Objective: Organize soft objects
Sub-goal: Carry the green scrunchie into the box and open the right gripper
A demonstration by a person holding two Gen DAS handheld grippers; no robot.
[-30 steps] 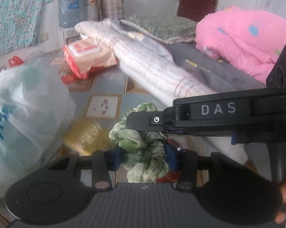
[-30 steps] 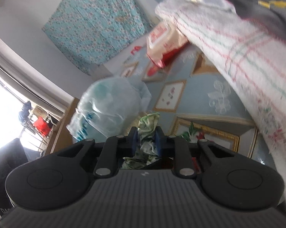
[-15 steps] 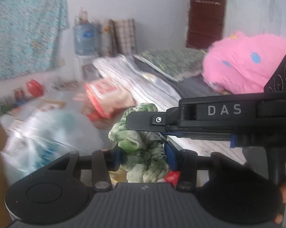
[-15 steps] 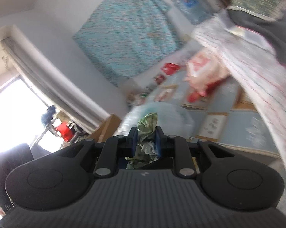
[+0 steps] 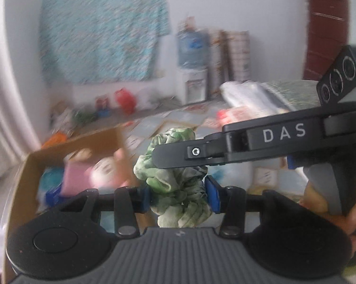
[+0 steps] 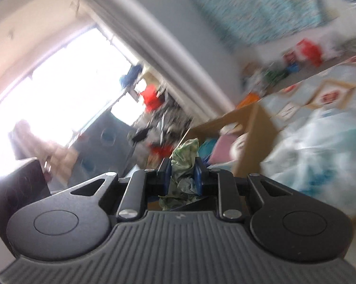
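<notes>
A: What's inside the cardboard box?

B: Hard to tell. Motion blur smears it into pink, white and teal blobs, and the left tongs cover its near side.

A: And the green cloth?

B: Its lower end disappears behind the tongs' body, and the right tongs cross over its top.

A: The shelf things by the wall?

B: Red and blue smudges, unreadable. The window is blown out white.
</notes>
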